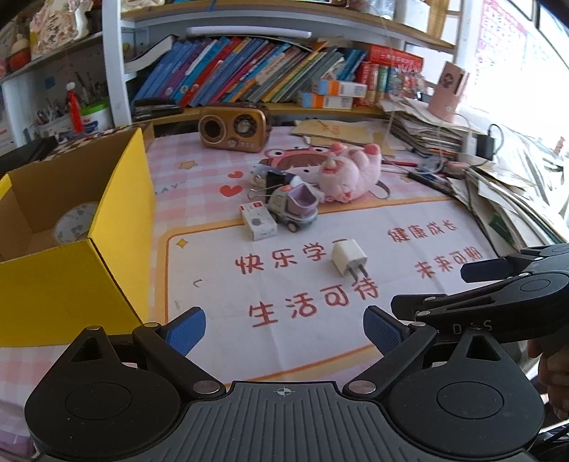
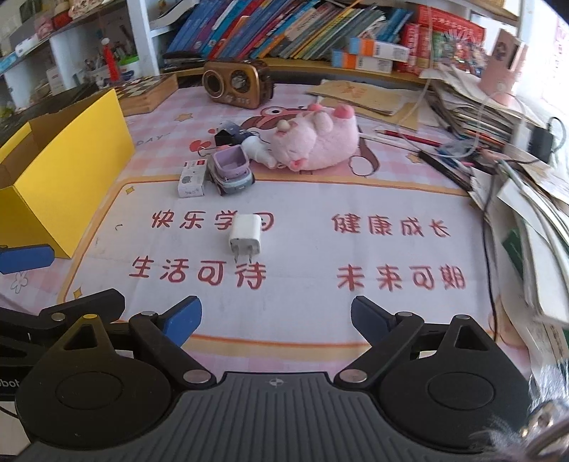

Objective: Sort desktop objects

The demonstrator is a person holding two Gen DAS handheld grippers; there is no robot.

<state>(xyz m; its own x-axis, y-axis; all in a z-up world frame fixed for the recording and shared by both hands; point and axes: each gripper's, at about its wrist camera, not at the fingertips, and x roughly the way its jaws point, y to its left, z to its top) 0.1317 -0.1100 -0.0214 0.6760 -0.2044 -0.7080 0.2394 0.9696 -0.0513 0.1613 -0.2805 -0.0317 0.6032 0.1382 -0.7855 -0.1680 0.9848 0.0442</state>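
A white plug charger (image 1: 349,262) (image 2: 245,235) lies on the printed desk mat (image 1: 409,227) (image 2: 391,199), prongs toward me. Behind it are a small white box (image 1: 258,220) (image 2: 192,177), a purple toy truck (image 1: 296,207) (image 2: 233,169), a black binder clip (image 1: 268,181) (image 2: 225,137) and a pink plush pig (image 1: 350,170) (image 2: 316,137). My left gripper (image 1: 284,328) hangs open over the mat's near edge, nothing between its blue pads. My right gripper (image 2: 275,321) is open too, short of the charger. The yellow box (image 1: 81,256) (image 2: 67,167) on the left holds a round white item (image 1: 76,222).
A brown retro radio (image 1: 233,128) (image 2: 236,81) stands at the back under a shelf of books (image 1: 249,71) (image 2: 284,32). Stacks of paper and cables (image 1: 498,170) (image 2: 515,149) crowd the right side. A checkered board (image 2: 147,90) lies behind the yellow box.
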